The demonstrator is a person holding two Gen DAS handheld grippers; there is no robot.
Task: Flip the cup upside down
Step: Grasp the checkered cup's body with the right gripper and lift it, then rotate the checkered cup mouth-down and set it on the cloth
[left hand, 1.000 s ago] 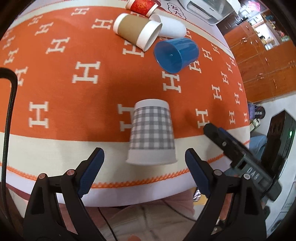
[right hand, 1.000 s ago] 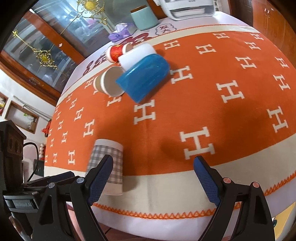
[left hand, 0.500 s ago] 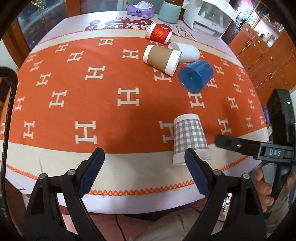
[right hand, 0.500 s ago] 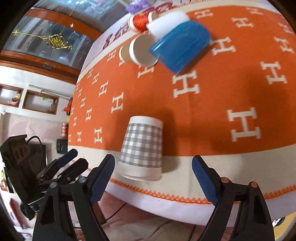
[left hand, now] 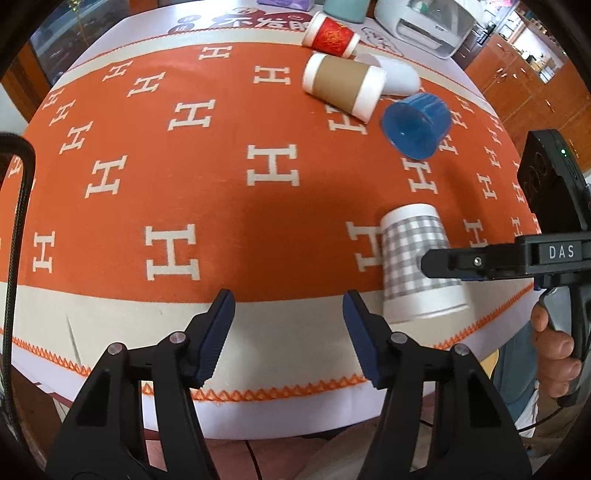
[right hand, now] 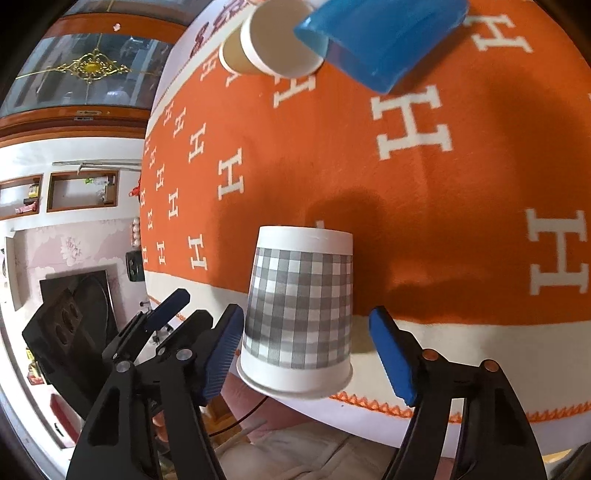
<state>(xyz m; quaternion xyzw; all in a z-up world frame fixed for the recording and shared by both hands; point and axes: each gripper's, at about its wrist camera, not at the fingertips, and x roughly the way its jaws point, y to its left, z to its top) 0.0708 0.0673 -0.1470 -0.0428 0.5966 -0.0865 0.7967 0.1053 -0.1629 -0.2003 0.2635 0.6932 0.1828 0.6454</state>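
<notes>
My right claw gapes around the upside-down checked cup at lower centre, not touching; left claw spread, empty, over table edge.

5 cups: gingham cup, blue, brown, white, red; 2 grippers.

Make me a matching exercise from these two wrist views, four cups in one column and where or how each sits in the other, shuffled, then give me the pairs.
Column one:
1. grey checked paper cup
2. blue ribbed plastic cup
3. brown sleeved paper cup
4. red patterned paper cup

Column two:
A. on its side, farthest back on the tablecloth
B. standing rim down near the table's front edge
C. on its side, closed base facing the left camera
D. on its side, beside a plain white cup

Pairs: 1-B, 2-C, 3-D, 4-A
</notes>
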